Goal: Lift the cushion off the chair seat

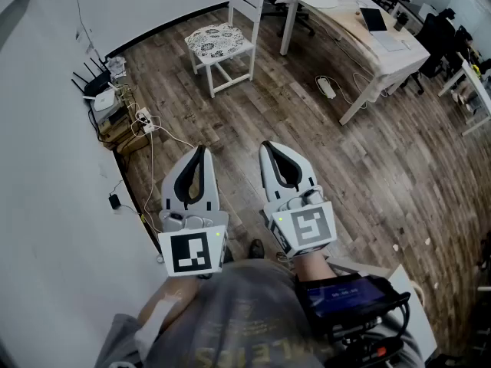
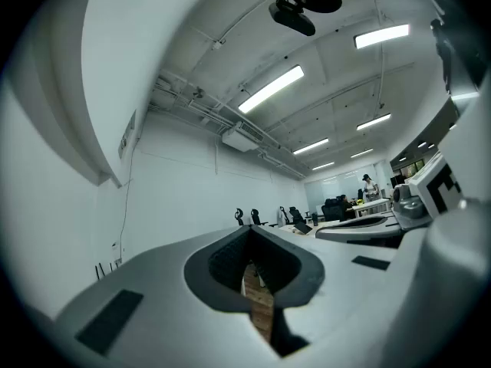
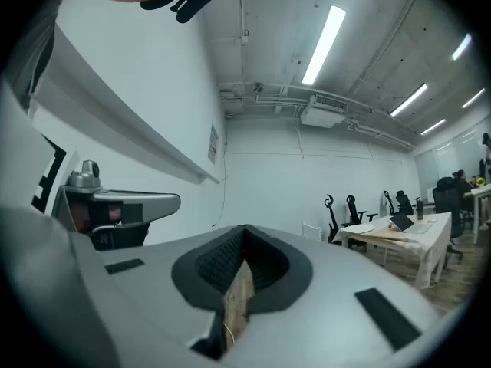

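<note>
One white chair [image 1: 247, 0], one cushion [image 1: 219, 40], two grippers [image 1: 201, 150] [image 1: 268, 146].

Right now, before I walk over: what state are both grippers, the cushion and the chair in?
left gripper, shut, empty, held level, well short of the chair
right gripper, shut, empty, held level beside the left one
cushion, lying flat on the chair seat, not yet lifted
chair, upright on the wood floor, nothing touching it
</note>
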The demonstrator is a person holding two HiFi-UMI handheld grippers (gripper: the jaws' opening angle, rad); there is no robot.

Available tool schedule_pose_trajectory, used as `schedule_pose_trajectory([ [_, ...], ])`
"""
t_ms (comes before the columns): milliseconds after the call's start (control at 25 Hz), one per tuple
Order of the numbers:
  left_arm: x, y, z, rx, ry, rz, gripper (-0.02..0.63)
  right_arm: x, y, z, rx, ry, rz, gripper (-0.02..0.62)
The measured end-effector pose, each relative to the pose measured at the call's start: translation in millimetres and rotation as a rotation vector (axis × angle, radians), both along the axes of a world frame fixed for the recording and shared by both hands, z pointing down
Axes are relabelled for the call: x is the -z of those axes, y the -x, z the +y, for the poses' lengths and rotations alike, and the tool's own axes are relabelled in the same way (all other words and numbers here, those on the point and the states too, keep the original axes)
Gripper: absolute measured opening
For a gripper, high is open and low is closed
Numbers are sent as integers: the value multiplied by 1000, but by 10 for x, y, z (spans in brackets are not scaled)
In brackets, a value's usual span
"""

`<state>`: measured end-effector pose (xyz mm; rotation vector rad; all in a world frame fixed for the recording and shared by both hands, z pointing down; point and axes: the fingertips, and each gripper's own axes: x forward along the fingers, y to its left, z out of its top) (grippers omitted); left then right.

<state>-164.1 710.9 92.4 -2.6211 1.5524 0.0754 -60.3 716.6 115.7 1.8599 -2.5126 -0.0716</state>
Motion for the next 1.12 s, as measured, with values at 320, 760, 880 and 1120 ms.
schedule_pose_trajectory([
  [320, -30, -120, 44, -1, -3, -2, 6, -53, -102, 42, 3, 1, 0, 6],
  [760, -151, -543, 69, 3, 26, -23, 6, -234, -543, 31, 15, 31, -57, 8],
  [880, -197, -636, 16, 16, 47, -41, 6, -317, -686, -77, 16, 50, -80, 7],
  [1120, -357, -597, -297, 40, 80, -53, 6, -474, -675, -378, 41, 81, -109, 8],
])
